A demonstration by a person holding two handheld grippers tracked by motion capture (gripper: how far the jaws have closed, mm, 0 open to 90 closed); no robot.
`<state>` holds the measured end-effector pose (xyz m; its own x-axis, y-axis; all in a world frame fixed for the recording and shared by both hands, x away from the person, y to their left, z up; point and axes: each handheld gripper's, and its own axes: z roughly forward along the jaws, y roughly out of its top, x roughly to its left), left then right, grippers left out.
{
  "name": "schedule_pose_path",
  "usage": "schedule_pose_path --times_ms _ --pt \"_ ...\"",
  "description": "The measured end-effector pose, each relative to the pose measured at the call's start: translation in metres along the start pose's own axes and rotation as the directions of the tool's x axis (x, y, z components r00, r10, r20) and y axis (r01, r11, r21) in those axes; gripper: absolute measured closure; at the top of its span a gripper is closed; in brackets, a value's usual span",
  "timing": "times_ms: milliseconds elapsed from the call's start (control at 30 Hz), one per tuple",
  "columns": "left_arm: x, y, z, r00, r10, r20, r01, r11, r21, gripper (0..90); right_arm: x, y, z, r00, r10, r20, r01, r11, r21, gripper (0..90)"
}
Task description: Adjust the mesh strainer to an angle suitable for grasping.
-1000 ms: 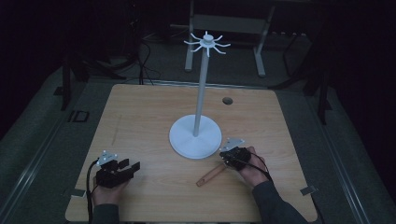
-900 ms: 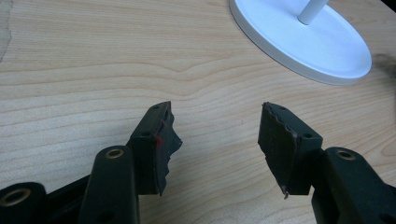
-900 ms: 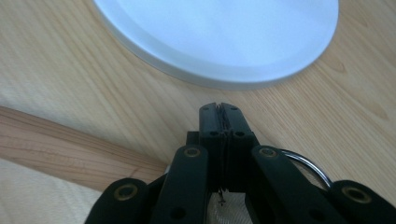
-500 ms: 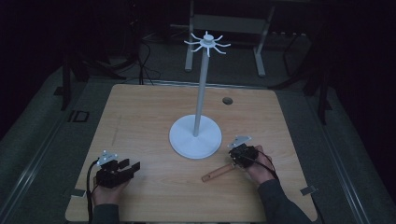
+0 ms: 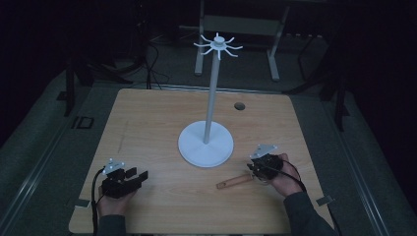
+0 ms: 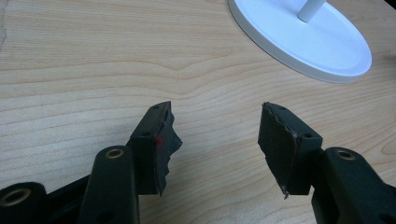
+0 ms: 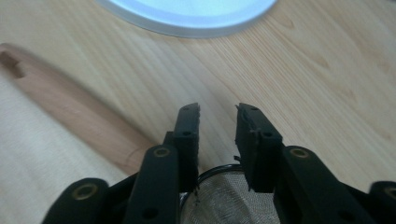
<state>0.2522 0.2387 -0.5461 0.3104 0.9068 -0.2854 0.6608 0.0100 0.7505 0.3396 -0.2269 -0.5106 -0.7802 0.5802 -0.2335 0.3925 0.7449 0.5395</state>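
Pale wood table (image 5: 147,128), high view: white stand (image 5: 205,147) at centre, flat round base, thin pole, ring of hooks on top. Strainer (image 5: 235,181) lies near-right of the base, wooden handle pointing left. My right gripper (image 5: 253,169) is at its bowl end. My left gripper (image 5: 140,176) rests near-left, well apart from the stand.

Change over the last second: right gripper has shifted a little right, and the handle has gone with it. Judgement: the strainer is following the jaws, so I likely have some hold on it. Lift not begun; hooks bare.

Left gripper view: left gripper (image 6: 217,135) spread wide, nothing between the jaws. Pads are rough, torn at the edges. Stand base (image 6: 303,46) lies far-right, smooth and matte, with a thin raised lip.

Right gripper view: right gripper (image 7: 218,121) nearly together, a narrow gap at the tips. Low between the jaws sit a dark wire rim and fine grey mesh (image 7: 224,200). Whether the pads actually bite the rim, I cannot tell. Handle (image 7: 70,112) runs off left, rounded, light wood, notched at its end. Base edge (image 7: 187,14) is just beyond, blurred.
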Motion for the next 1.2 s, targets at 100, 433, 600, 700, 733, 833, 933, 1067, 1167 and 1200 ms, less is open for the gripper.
schedule_pose_path --times_ms 100,433,600,700,733,833,933,1067,1167,1200 --pt "0.000 0.000 0.000 1.0000 0.000 0.000 0.000 1.0000 0.001 45.5 0.004 0.002 -0.005 0.9986 -0.041 -0.031 0.041 0.999 -0.006 59.3" --pt "0.000 0.000 0.001 1.0000 -0.002 0.002 0.002 1.0000 0.001 45.5 0.015 0.003 0.002 0.9754 -0.134 -0.175 0.141 0.990 0.031 38.8" --pt "-0.001 0.000 0.001 1.0000 -0.002 0.002 0.002 1.0000 0.003 45.5 0.017 0.004 0.007 0.9703 -0.140 -0.197 0.155 0.986 0.060 47.9" --pt "-0.001 0.000 0.001 1.0000 0.000 0.003 0.000 1.0000 0.004 45.5 0.018 0.006 0.009 0.9674 -0.151 -0.203 0.171 0.982 0.081 54.1" --pt "-0.001 0.000 0.001 1.0000 0.000 0.003 0.000 1.0000 0.004 45.5 0.018 0.006 0.010 0.9678 -0.154 -0.199 0.173 0.981 0.083 55.0" --pt "-0.001 0.000 0.001 1.0000 -0.001 0.002 0.001 1.0000 0.003 45.5 0.018 0.010 0.010 0.9704 -0.151 -0.189 0.170 0.981 0.090 61.4" --pt "-0.001 0.000 0.001 1.0000 -0.001 0.003 0.001 1.0000 0.003 45.5 0.017 0.013 0.009 0.9724 -0.151 -0.178 0.169 0.981 0.095 66.5" --pt "-0.001 0.000 0.001 1.0000 -0.001 0.004 0.001 1.0000 0.003 45.5 0.017 0.017 0.009 0.9691 -0.165 -0.183 0.189 0.974 0.122 67.3" --pt "-0.001 0.000 0.001 1.0000 -0.001 0.004 0.001 1.0000 0.004 45.5 0.017 0.020 0.010 0.9651 -0.185 -0.185 0.212 0.967 0.138 66.7" --pt "-0.001 0.000 0.001 1.0000 -0.001 0.004 0.000 1.0000 0.004 45.5 0.019 0.022 0.012 0.9628 -0.198 -0.184 0.228 0.960 0.162 65.4"
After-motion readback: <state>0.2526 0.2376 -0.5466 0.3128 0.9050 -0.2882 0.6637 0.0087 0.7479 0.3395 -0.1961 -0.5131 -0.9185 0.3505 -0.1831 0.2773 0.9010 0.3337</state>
